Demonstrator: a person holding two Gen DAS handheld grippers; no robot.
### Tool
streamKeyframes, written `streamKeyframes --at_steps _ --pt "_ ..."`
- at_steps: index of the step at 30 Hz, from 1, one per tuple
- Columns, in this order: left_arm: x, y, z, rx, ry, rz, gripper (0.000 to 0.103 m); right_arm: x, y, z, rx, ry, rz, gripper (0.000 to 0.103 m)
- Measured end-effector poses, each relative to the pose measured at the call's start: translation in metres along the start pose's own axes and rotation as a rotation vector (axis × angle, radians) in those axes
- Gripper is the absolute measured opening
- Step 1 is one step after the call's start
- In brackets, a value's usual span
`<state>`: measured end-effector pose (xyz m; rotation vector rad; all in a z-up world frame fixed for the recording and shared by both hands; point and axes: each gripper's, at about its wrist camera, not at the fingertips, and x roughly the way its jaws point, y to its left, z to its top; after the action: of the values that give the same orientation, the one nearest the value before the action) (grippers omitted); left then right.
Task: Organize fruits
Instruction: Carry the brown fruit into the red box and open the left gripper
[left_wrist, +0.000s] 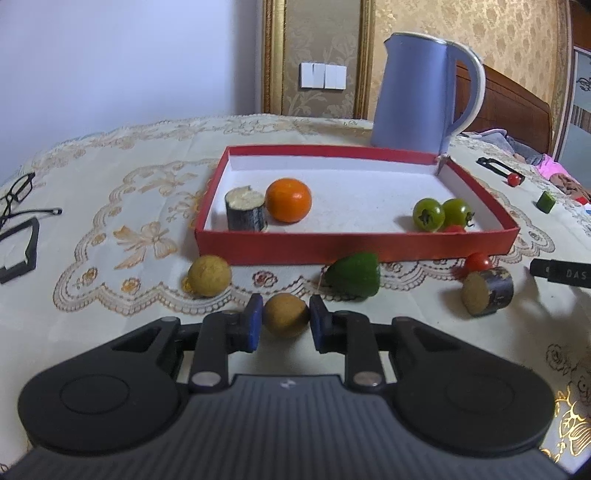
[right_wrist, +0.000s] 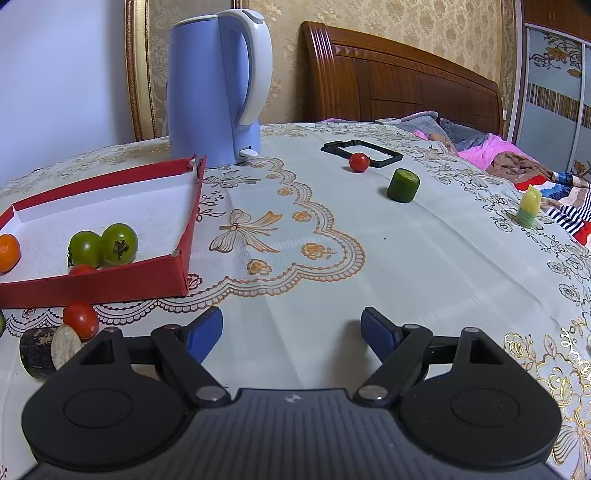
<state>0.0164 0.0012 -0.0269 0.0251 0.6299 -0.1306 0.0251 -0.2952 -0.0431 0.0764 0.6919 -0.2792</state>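
A red tray (left_wrist: 354, 247) holds an orange (left_wrist: 288, 199), a dark cut piece (left_wrist: 245, 209), two green tomatoes (left_wrist: 428, 214) and a red one (left_wrist: 453, 229). My left gripper (left_wrist: 285, 322) is shut on a tan round fruit (left_wrist: 285, 314) on the cloth in front of the tray. Another tan fruit (left_wrist: 209, 275), a green pepper piece (left_wrist: 355, 275), a red tomato (left_wrist: 477, 261) and a dark cut piece (left_wrist: 487, 290) lie nearby. My right gripper (right_wrist: 291, 330) is open and empty over bare cloth right of the tray (right_wrist: 110, 282).
A blue kettle (right_wrist: 218, 88) stands behind the tray. A red tomato (right_wrist: 359, 162), a black frame (right_wrist: 380, 153), a cucumber piece (right_wrist: 403, 185) and a small yellow bottle (right_wrist: 529, 209) lie at the far right. Glasses (left_wrist: 16, 195) lie at the left.
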Motion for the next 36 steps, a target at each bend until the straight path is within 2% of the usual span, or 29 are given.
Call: streamKeyframes --at_steps 7,13,17,23,29,32,34,36 --pt "-0.004 -0.017 0.028 0.055 -0.055 -0.009 0.024 0.0 -0.001 0.0 0.002 0.001 0.001 0.083" --pt "0.018 -0.038 0.064 0.089 -0.094 -0.012 0.024 0.0 -0.001 0.0 0.007 0.001 0.004 0.083" --pt "0.041 -0.052 0.076 0.116 -0.076 -0.009 0.024 0.0 -0.002 0.0 0.008 0.002 0.005 0.083" --pt "0.075 -0.06 0.081 0.09 -0.017 -0.024 0.024 0.001 -0.001 0.0 0.013 0.003 0.011 0.085" --pt "0.099 -0.059 0.076 0.097 0.031 0.011 0.024 0.0 -0.001 0.0 0.013 0.003 0.012 0.085" --pt "0.102 -0.056 0.073 0.091 0.042 0.011 0.027 0.0 -0.001 0.0 0.013 0.003 0.011 0.085" --pt "0.101 -0.055 0.073 0.09 0.039 0.015 0.039 0.0 -0.002 0.0 0.013 0.003 0.011 0.085" --pt "0.099 -0.055 0.072 0.088 0.034 0.002 0.046 0.0 -0.001 0.0 0.012 0.004 0.01 0.085"
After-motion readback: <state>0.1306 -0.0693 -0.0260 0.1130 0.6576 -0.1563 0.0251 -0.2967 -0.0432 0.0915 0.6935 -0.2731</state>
